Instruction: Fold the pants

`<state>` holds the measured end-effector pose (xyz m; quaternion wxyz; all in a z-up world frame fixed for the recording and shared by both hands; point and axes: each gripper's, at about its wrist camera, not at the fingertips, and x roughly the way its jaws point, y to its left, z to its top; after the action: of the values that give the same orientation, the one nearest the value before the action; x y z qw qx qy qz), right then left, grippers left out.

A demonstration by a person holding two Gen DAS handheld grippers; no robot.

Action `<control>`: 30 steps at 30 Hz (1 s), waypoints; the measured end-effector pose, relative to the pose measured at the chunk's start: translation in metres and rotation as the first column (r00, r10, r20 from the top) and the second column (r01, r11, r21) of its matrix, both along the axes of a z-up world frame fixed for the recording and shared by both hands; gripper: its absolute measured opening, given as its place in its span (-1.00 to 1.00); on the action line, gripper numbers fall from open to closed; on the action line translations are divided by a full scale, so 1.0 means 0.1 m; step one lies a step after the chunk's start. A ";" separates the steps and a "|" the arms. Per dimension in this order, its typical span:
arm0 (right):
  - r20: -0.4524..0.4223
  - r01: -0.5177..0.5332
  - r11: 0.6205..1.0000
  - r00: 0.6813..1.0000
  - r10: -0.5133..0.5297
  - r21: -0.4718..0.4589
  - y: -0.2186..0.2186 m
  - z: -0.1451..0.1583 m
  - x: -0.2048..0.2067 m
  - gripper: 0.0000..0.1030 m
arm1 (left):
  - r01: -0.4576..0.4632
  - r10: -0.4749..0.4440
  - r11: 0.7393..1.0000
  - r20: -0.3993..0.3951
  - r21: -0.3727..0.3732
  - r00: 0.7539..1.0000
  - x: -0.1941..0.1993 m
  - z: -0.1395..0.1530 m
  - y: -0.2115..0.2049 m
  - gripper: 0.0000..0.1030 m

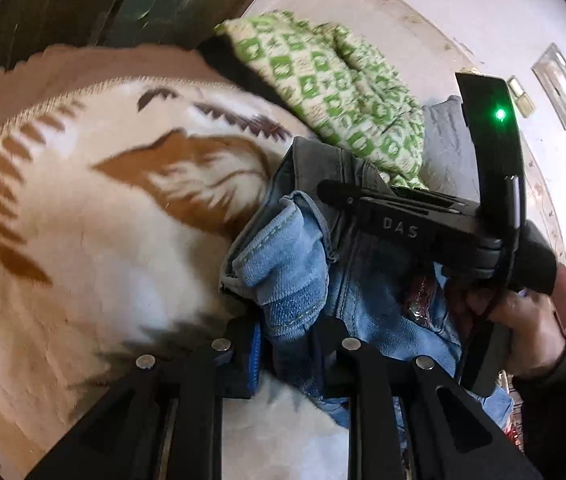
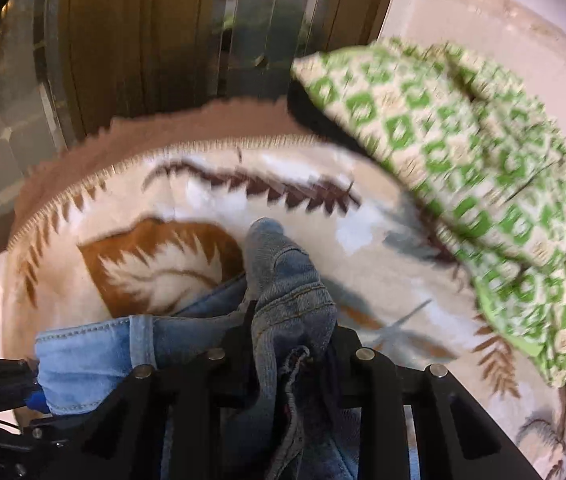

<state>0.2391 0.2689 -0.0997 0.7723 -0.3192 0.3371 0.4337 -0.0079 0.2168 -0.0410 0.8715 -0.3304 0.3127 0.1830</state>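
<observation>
The pants [image 1: 283, 276], light and grey-blue denim jeans, were bunched above a cream blanket [image 1: 83, 240] printed with brown leaves and feathers, which covered a bed. In the left wrist view the left claw [image 1: 287, 344] stood narrow and clamped a thick fold of the denim with pale stitching between its black fingers; a strip of blue showed on the inner face of the left finger. Just beyond it, on the right, the right claw [image 1: 335, 194] reached in from the right side, held by the person's hand [image 1: 531, 332], with denim against its tip. The raised letters "DAS" could be read on its black body, and a small green light [image 1: 500, 114] glowed on the curved black part above it.

In the right wrist view the right claw [image 2: 289, 334] was drawn in tight on a grey-blue waistband section of the pants [image 2: 283, 280], which stuck up between the fingers toward the far side. A green-and-cream patterned pillow [image 2: 463, 168] lay on the far right of the bed, and wooden panelling [image 2: 123, 40] stood behind it.
</observation>
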 end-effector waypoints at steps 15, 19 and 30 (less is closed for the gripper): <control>0.032 0.209 0.964 0.976 -0.217 0.166 -0.70 0.54 0.24 0.69 | -0.090 0.091 0.996 0.156 -0.012 0.984 -0.25 0.23 -0.07 1.00; -0.024 0.329 0.911 0.942 -0.333 0.251 -1.71 0.85 0.25 0.71 | -0.069 0.058 0.996 0.190 0.049 0.980 -0.21 0.35 -0.23 1.00; -0.156 0.706 0.621 0.694 -0.703 0.340 -4.74 1.01 -0.83 0.86 | 0.361 -0.411 0.882 0.119 0.303 0.904 0.69 0.78 -1.37 1.00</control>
<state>0.1557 -0.2048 0.0014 0.9246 -0.0068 0.3486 0.1537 0.0610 0.0795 0.0367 0.9521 -0.1528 0.2642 0.0162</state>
